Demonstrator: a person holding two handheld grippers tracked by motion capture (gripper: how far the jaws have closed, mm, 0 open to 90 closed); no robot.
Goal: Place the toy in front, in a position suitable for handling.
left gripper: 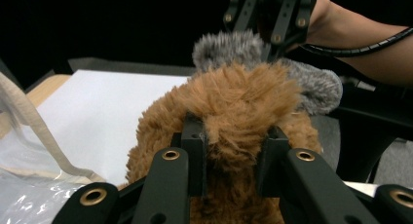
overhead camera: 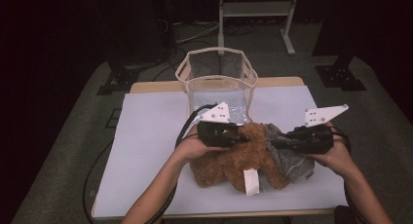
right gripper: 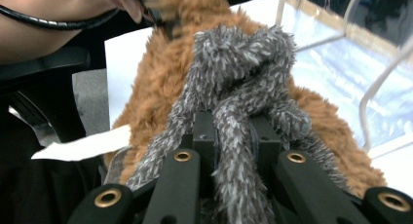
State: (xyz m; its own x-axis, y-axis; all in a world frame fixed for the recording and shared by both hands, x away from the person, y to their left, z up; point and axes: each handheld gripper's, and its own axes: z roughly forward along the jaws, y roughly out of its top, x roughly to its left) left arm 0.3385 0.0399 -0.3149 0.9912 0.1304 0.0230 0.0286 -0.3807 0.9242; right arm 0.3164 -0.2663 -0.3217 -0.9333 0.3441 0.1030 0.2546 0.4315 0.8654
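Brown plush toy (overhead camera: 234, 158) lies near the table's (overhead camera: 146, 136) front edge; my left gripper (overhead camera: 237, 135) clamps its brown fur, my right gripper (overhead camera: 273, 142) pinches its grey fur (overhead camera: 292, 160).

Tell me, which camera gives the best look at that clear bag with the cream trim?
The high view: the clear bag stands whole and open behind the brown plush toy. The left gripper view catches a crumpled corner; the right gripper view shows part of its side.
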